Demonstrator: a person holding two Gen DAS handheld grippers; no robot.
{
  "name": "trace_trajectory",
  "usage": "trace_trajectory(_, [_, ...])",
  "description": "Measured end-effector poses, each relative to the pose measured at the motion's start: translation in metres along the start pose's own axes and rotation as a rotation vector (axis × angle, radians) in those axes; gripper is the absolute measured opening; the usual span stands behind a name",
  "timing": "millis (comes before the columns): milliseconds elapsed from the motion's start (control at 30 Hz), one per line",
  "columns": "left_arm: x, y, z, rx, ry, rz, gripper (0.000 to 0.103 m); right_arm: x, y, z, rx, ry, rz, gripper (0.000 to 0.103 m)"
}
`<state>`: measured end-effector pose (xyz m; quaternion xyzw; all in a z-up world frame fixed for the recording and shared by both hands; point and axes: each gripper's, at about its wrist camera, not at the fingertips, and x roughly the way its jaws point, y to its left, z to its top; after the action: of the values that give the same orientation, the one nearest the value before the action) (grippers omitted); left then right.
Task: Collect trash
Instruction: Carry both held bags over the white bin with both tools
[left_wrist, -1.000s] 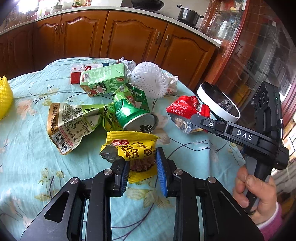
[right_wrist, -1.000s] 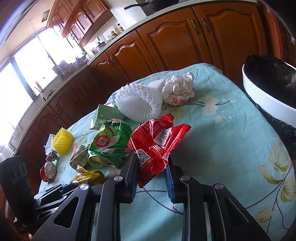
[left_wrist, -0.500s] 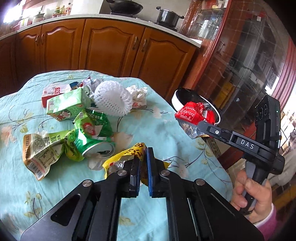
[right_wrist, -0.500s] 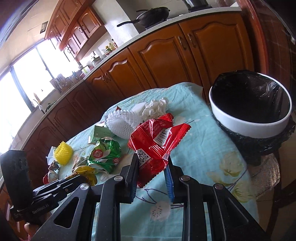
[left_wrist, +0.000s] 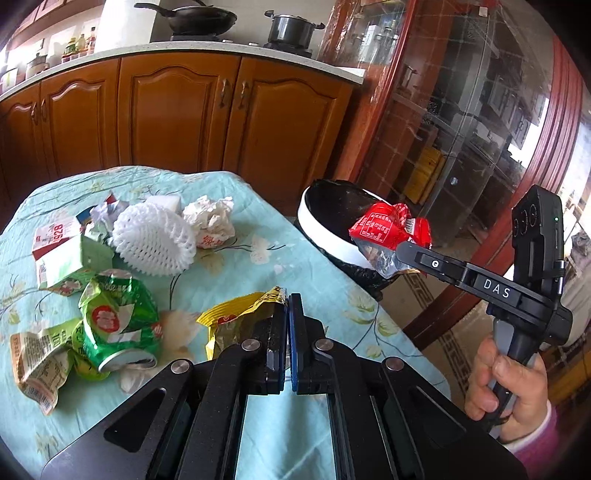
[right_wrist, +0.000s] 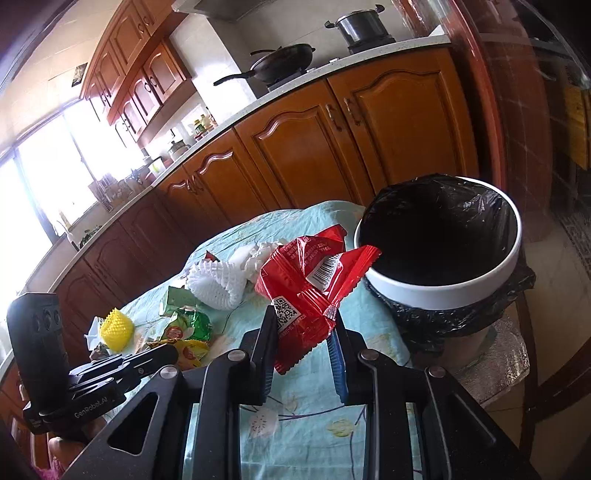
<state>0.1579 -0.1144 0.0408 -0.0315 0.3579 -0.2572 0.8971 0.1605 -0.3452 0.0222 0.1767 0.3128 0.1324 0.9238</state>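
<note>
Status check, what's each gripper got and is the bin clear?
Left gripper shut on yellow wrapper. Right gripper holds red wrapper. Bin open, unobstructed.

Glossy crinkled red wrapper (right_wrist: 306, 291)

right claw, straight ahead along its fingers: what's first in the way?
Probably the white bin, at its near rim or black liner. The right claw, shut on the red wrapper, points up the picture toward it with only tablecloth between. Depth is unclear.
</note>
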Motion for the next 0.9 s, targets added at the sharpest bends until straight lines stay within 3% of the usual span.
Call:
trace_trajectory(433, [0.052, -0.052, 0.069, 0.100, 0.018, -0.113, 0.001, -0.009, -0.050, 0.034, 0.014, -0.027, -0.112, 0.026])
trace_trajectory(900, [0.131, -0.089, 0.121, 0.146, 0.110, -0.175, 0.001, 0.011, -0.096, 0.072, -0.026, 0.034, -0.207, 0.026])
